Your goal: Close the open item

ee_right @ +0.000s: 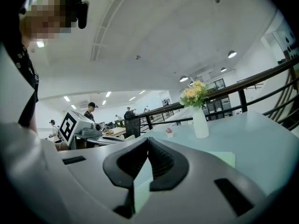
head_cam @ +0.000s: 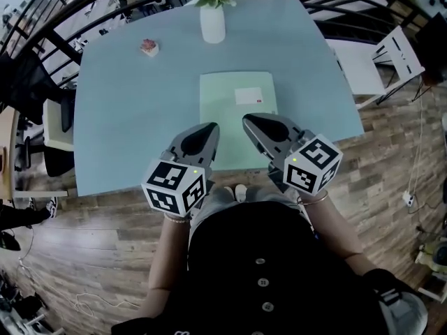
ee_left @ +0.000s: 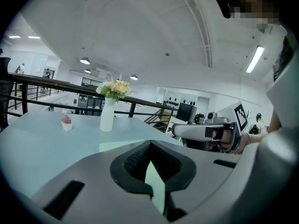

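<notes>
A pale green folder (head_cam: 236,110) with a white label (head_cam: 248,96) lies flat and closed on the light blue table (head_cam: 126,117). My left gripper (head_cam: 209,128) hovers over the folder's near left corner, jaws shut with nothing between them. My right gripper (head_cam: 249,121) hovers over the near right part, also shut and empty. In the left gripper view the jaws (ee_left: 149,146) meet, and the folder (ee_left: 117,146) shows beyond them. The right gripper view shows its jaws (ee_right: 148,141) closed, with a corner of the folder (ee_right: 224,158) to the right.
A white vase of flowers (head_cam: 212,21) stands at the table's far edge, and a small pot (head_cam: 149,47) sits to its left. A white chair (head_cam: 377,61) stands at the right, another seat (head_cam: 59,124) at the left. A black railing (head_cam: 42,19) curves behind.
</notes>
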The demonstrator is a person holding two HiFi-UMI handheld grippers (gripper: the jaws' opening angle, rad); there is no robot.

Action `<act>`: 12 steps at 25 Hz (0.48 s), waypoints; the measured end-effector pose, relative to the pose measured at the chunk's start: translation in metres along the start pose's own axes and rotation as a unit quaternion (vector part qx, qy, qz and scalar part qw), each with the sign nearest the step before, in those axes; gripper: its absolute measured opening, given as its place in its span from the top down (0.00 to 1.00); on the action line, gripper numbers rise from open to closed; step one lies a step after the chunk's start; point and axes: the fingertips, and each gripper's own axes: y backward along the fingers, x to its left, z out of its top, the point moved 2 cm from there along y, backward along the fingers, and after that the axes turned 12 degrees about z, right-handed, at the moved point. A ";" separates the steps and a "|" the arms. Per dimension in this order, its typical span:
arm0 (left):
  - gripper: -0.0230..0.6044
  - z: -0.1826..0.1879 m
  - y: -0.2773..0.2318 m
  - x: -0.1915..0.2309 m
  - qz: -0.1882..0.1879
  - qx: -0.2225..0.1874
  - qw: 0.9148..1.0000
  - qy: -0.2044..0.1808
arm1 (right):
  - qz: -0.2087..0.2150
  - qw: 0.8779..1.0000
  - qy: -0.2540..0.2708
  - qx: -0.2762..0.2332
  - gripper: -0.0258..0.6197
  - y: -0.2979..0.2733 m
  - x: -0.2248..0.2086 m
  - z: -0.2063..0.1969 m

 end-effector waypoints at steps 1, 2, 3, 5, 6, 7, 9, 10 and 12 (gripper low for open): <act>0.94 -0.001 0.000 0.000 0.000 0.002 1.000 0.000 | -0.002 1.000 -0.004 -0.001 0.95 0.001 0.000 -0.001; 0.94 -0.003 0.001 0.000 0.002 0.005 1.000 -0.003 | -0.004 1.000 -0.008 -0.001 0.95 0.001 0.000 -0.003; 0.94 -0.006 0.000 0.000 0.006 0.010 1.000 -0.008 | -0.005 1.000 -0.011 0.000 0.96 0.002 0.000 -0.005; 0.94 -0.013 -0.002 0.001 0.016 0.028 0.999 -0.020 | -0.006 1.000 -0.015 0.008 0.96 0.001 0.000 -0.012; 0.94 -0.017 -0.003 0.000 0.019 0.040 0.999 -0.024 | -0.007 1.000 -0.018 0.013 0.96 0.001 0.000 -0.016; 0.94 -0.020 -0.005 0.000 0.020 0.051 0.998 -0.027 | -0.009 1.000 -0.021 0.017 0.96 0.000 -0.001 -0.019; 0.94 -0.027 -0.007 -0.002 0.021 0.066 0.997 -0.030 | -0.014 0.999 -0.031 0.020 0.96 0.000 -0.002 -0.025; 0.94 -0.030 -0.008 -0.002 0.022 0.071 0.997 -0.029 | -0.018 0.999 -0.035 0.019 0.96 0.000 -0.002 -0.027; 0.94 -0.035 -0.009 -0.002 0.023 0.079 0.996 -0.025 | -0.022 0.999 -0.038 0.023 0.96 0.000 -0.002 -0.031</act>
